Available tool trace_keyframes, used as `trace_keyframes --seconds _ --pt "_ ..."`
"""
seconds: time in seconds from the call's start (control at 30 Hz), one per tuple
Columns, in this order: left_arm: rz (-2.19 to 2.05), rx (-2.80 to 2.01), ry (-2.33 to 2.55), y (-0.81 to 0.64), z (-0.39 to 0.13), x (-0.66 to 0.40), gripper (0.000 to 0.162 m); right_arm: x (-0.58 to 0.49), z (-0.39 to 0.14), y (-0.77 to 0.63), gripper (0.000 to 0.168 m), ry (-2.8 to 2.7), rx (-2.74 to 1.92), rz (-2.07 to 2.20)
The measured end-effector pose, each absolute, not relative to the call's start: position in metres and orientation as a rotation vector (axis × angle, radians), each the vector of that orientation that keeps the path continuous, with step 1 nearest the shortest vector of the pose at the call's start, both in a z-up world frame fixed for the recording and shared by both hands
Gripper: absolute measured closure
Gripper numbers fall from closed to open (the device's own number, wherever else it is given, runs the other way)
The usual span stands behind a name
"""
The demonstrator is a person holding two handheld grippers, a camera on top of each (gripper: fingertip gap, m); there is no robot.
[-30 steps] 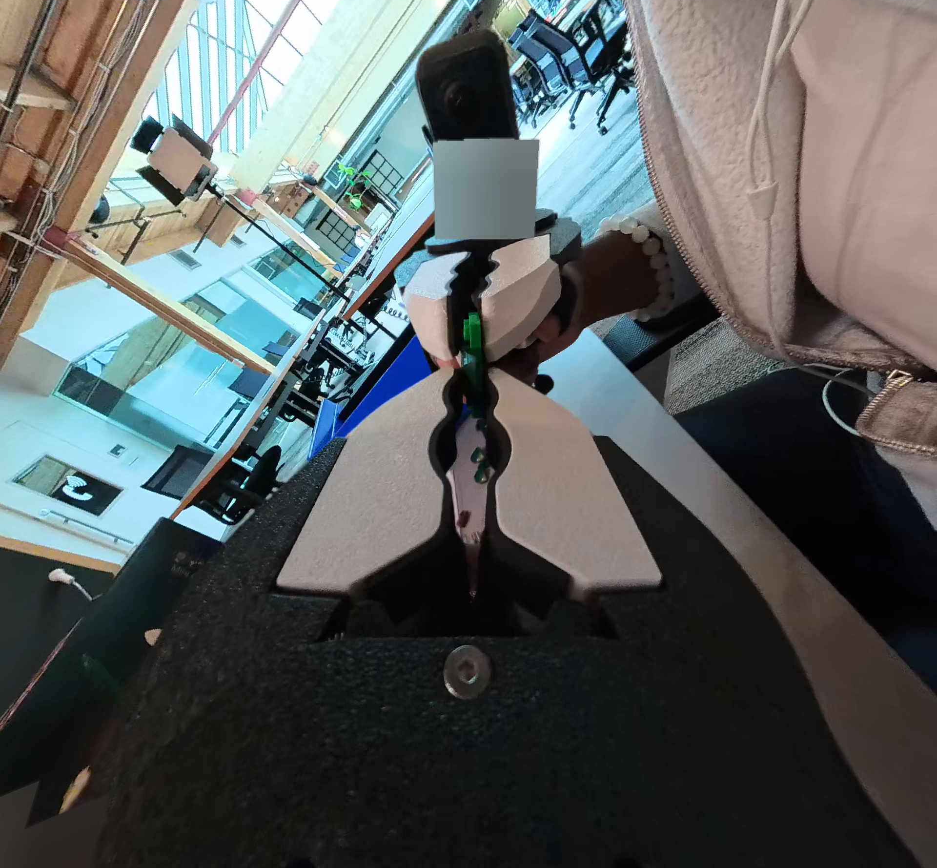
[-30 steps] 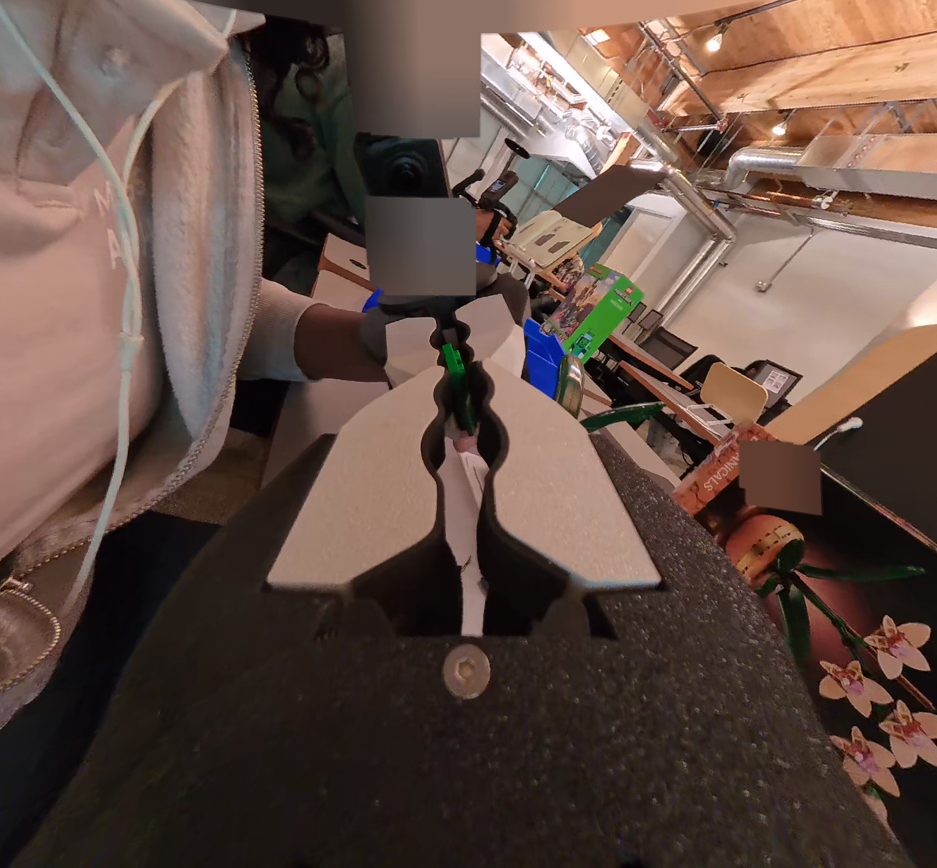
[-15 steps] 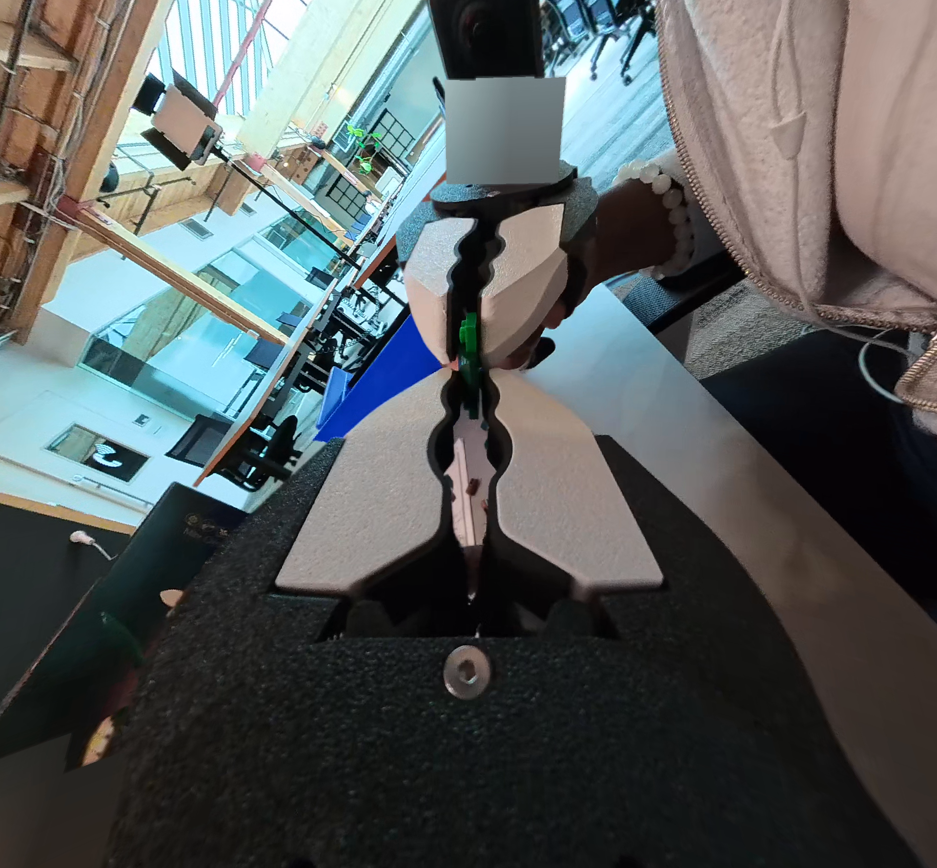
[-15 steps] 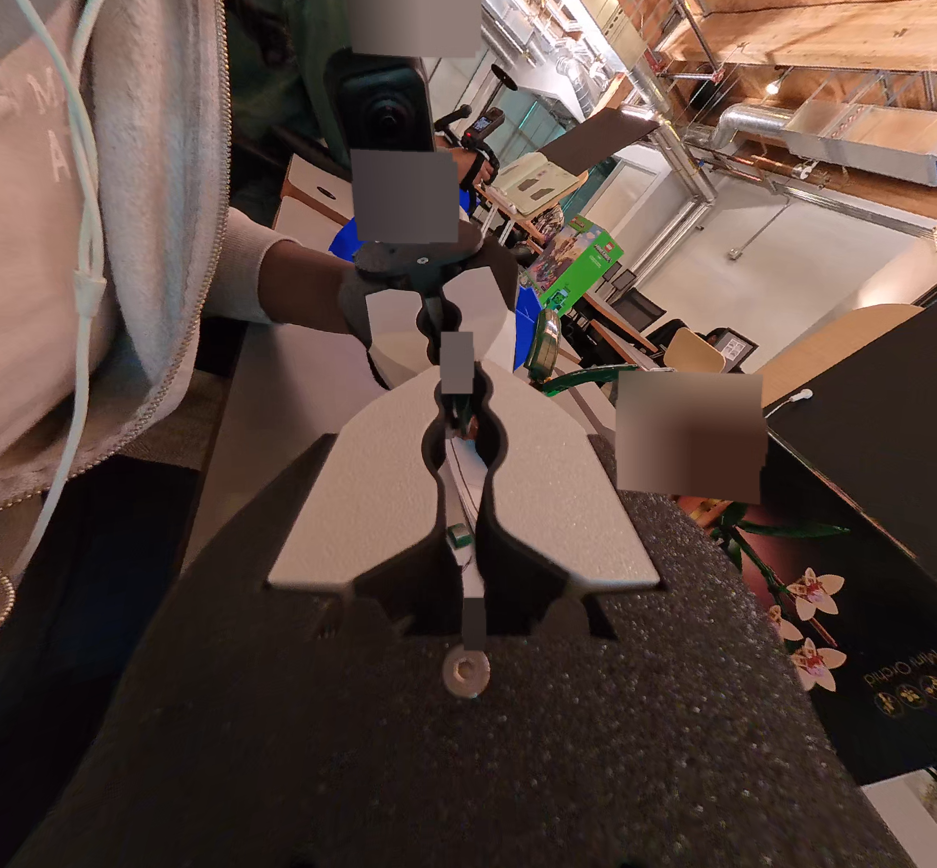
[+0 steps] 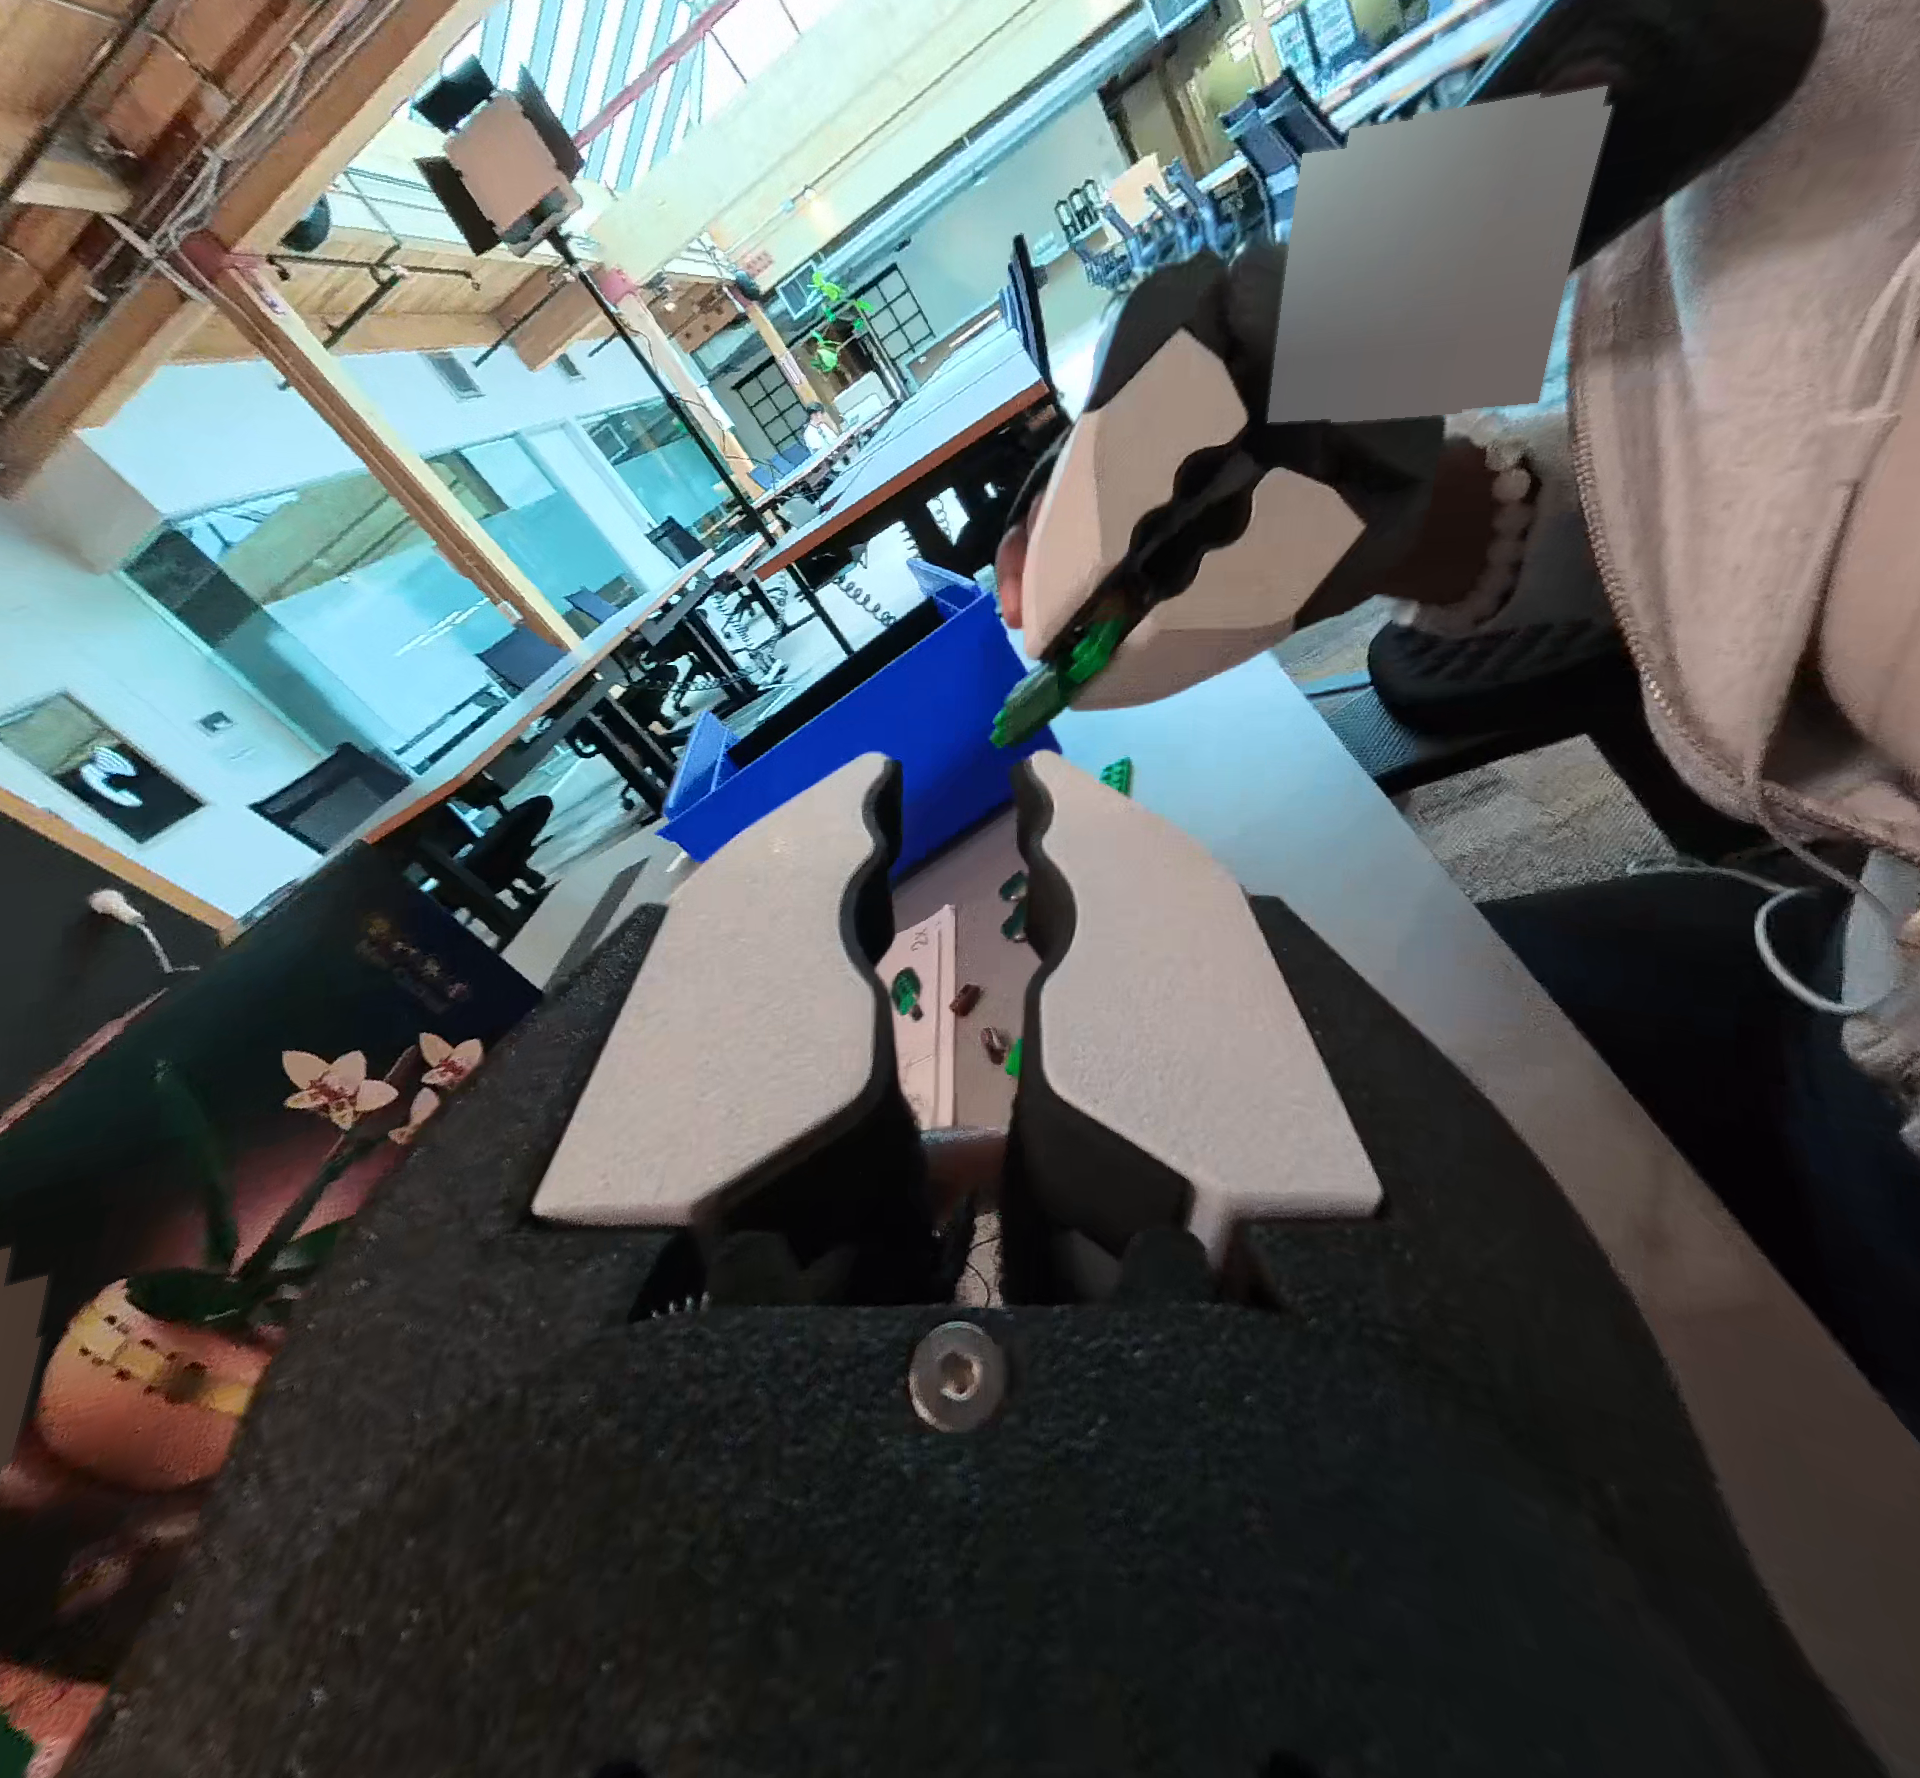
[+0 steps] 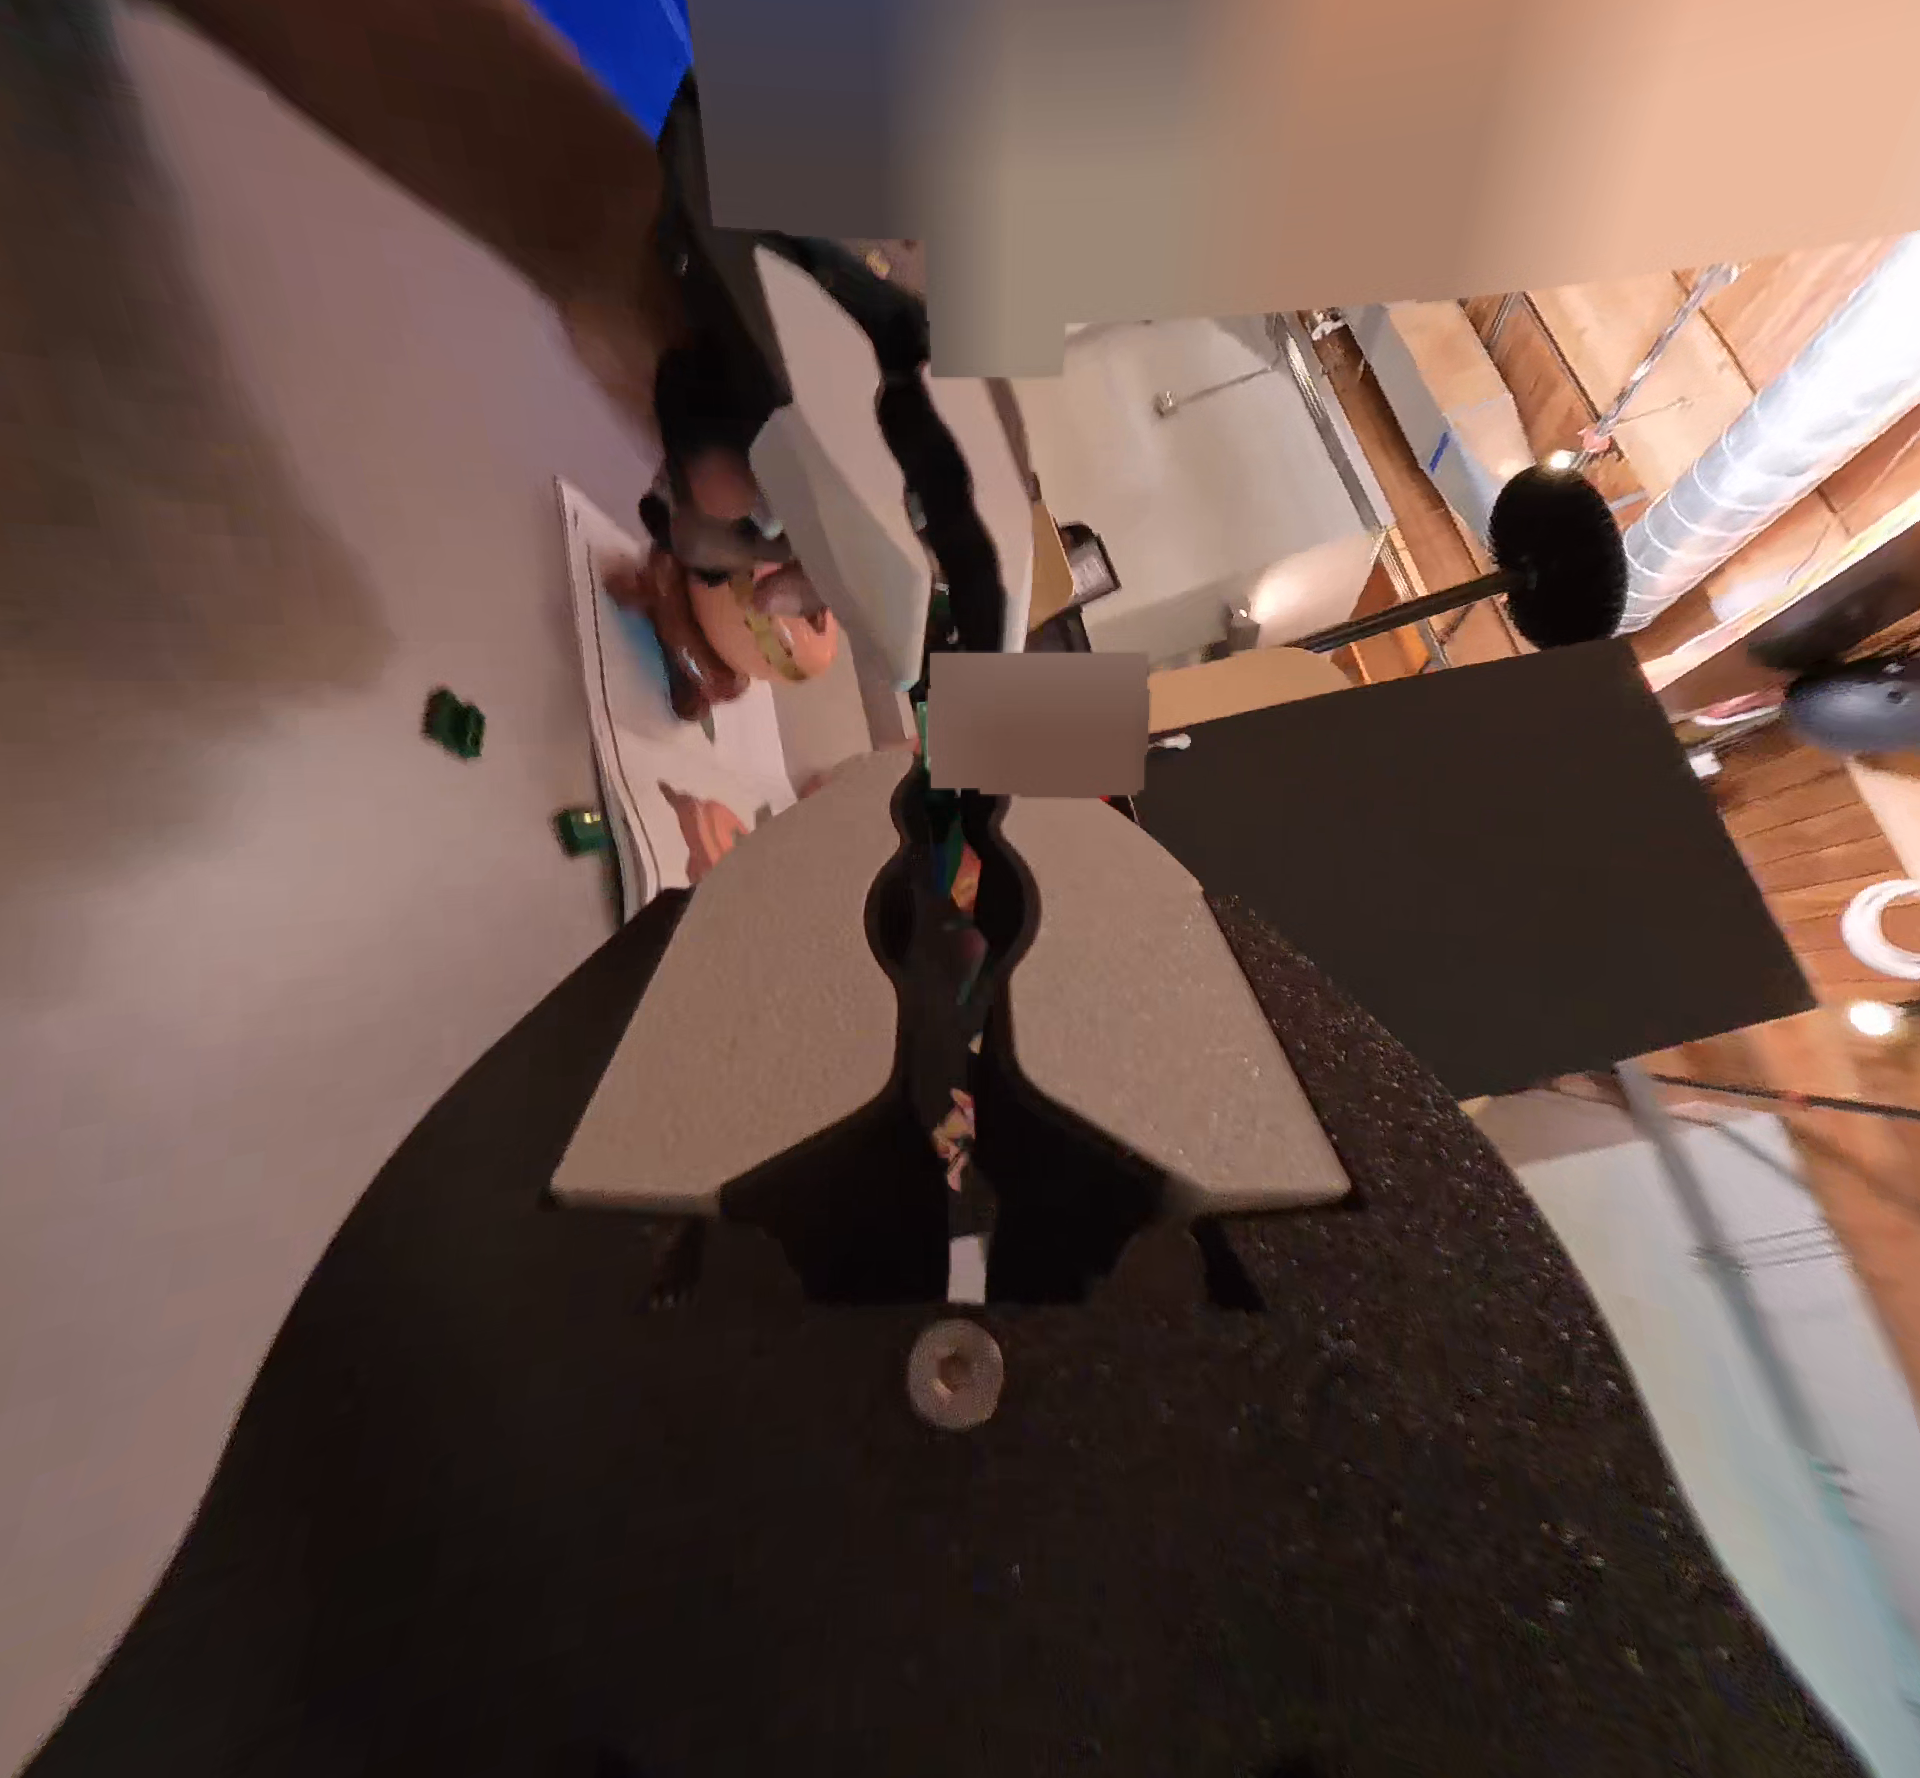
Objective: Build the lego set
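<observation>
Small green lego piece [image 5: 1055,679] sticks out of the clamped right tongs [image 5: 1081,663]; left tongs [image 5: 951,783] parted, empty

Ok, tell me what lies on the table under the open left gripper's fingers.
Between the left gripper's open fingers, the white table shows a white instruction sheet, small dark green pieces and brown pieces. Whatever lies beneath the fingers themselves is covered.
</observation>
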State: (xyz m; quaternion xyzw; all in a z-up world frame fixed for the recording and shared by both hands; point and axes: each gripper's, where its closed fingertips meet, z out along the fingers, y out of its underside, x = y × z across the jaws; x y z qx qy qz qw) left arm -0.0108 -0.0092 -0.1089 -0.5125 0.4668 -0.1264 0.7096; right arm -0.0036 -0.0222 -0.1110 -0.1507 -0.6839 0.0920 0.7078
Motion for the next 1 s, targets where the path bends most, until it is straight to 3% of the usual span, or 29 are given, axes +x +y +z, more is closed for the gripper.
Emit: trace_keyframes --seconds 0.3,0.5,1.0 --pt "-0.045 -1.105 1.013 0.002 -0.108 -0.022 0.145 -0.009 -0.123 -0.008 0.163 -1.416 -0.377 0.051" --pt "0.082 -1.154 0.820 0.019 -0.102 -0.048 0.150 -0.021 -0.164 0.005 0.163 -1.412 -0.401 0.022" --pt "0.000 -1.393 0.675 0.041 -0.123 -0.072 0.150 -0.024 -0.160 0.019 0.162 -1.303 -0.612 0.530"
